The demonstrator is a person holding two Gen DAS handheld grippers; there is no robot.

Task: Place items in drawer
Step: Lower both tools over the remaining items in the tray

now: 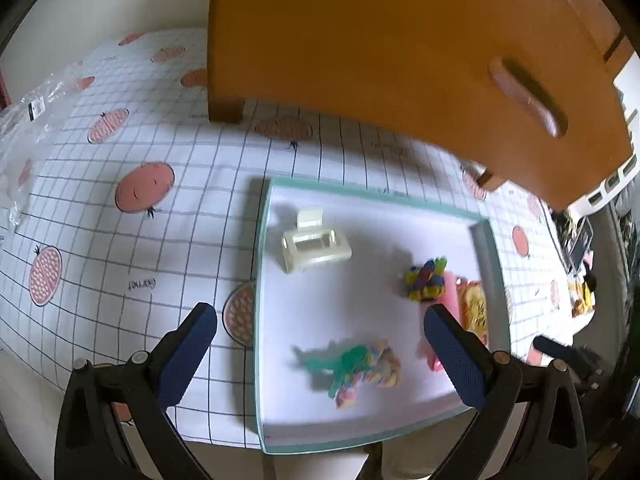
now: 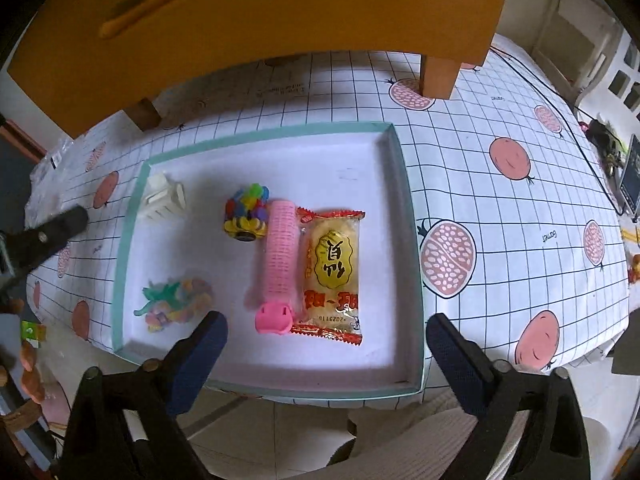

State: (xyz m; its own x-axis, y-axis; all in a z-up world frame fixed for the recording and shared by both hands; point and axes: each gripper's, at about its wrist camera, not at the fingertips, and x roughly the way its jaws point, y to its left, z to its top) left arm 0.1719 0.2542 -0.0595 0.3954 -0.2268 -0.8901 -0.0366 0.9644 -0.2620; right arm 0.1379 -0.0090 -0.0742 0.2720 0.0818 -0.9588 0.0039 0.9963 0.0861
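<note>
Checked cloth with pink fruit prints covers the bench [image 2: 500,92], and a wooden drawer unit [image 2: 280,4] on short legs fills the top of both views, its slot handle [image 1: 528,96] visible at upper right of the left wrist view.

Items for stowing lie in a shallow teal-rimmed tray [image 2: 414,240] at frame centre. In the right wrist view, a yellow snack packet [image 2: 332,272] lies right of centre, its long axis running top to bottom of the frame. A pink roller [image 2: 280,256] lies touching its left edge, parallel to it. A multicoloured toy car [image 2: 246,214] sits just beside the roller's upper end. A cream clip [image 2: 164,200] occupies the tray's upper left corner. A tangle of coloured bands [image 2: 176,304] lies at lower left.

The right gripper [image 2: 326,340] stands wide open and holds nothing. The roller's lower end and the packet's lower edge fall between its fingers, directly ahead. Judgement: the right hand is nearer these two, and the fingers stand across their long axes, suiting a grasp on either.

The left gripper [image 1: 320,330] is likewise spread wide and empty. The bands [image 1: 360,364] lie between its fingers in frame, with the clip [image 1: 316,244] further up.

No item has yet been taken from the tray.
</note>
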